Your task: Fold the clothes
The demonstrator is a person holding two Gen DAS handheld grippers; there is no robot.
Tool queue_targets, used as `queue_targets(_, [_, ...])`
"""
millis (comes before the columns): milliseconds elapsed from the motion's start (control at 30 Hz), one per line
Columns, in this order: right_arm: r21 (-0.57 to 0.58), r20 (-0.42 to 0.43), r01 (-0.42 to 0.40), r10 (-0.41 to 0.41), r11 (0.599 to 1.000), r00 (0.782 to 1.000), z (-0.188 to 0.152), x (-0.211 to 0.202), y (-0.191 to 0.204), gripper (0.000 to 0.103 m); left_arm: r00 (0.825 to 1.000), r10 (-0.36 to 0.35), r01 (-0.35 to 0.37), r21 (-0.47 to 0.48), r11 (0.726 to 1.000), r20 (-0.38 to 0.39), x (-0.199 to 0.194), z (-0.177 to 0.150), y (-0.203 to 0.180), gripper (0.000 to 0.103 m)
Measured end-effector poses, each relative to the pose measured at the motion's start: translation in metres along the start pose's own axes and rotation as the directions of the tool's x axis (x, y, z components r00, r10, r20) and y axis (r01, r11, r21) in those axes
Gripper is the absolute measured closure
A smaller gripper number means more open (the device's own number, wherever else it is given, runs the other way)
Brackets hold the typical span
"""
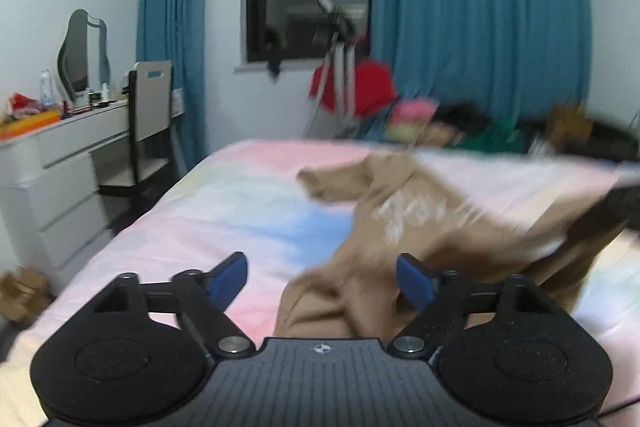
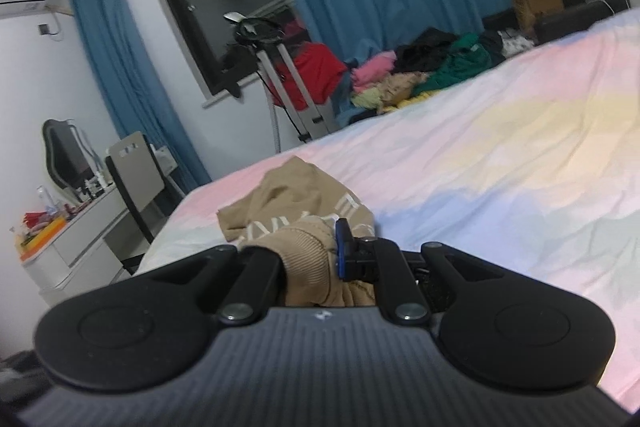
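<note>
A tan sweatshirt [image 1: 400, 223] with white lettering lies crumpled on the pastel bedsheet [image 1: 224, 211]. My left gripper [image 1: 322, 281] hovers open just above its near folds, blue pads wide apart, nothing held. In the left wrist view the other gripper [image 1: 608, 211] shows as a dark blurred shape lifting the garment's right edge. In the right wrist view my right gripper [image 2: 316, 251] is shut on the ribbed hem of the tan sweatshirt [image 2: 296, 203]; cloth hides its left finger.
A white desk [image 1: 68, 147] with a chair [image 1: 150, 115] stands left of the bed. Beyond the far bed edge is a heap of coloured clothes [image 2: 420, 67], a stand with a red garment [image 2: 312, 71], and blue curtains [image 1: 480, 7] by a dark window.
</note>
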State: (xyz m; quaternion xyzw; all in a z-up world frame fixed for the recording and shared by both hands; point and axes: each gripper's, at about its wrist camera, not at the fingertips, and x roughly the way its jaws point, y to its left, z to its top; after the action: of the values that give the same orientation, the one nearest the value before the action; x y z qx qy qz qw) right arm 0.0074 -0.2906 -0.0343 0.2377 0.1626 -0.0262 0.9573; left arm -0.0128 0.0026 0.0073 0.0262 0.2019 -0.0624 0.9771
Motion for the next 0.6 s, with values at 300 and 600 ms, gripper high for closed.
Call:
queue_targets(300, [-0.009, -0.008, 0.012, -0.012, 1.0, 1.0, -0.001, -0.001, 0.0, 0.092, 0.997, -0.064, 0.068, 0.098, 0.993, -0.051, -0.001, -0.004, -0.016, 0.019])
queue_targets(600, [-0.011, 0.003, -0.007, 0.007, 1.0, 1.0, 0.0, -0.006, 0.003, 0.092, 0.981, 0.192, -0.18, 0.428, 0.886, 0.015, 0.053, -0.035, -0.066, 0.018])
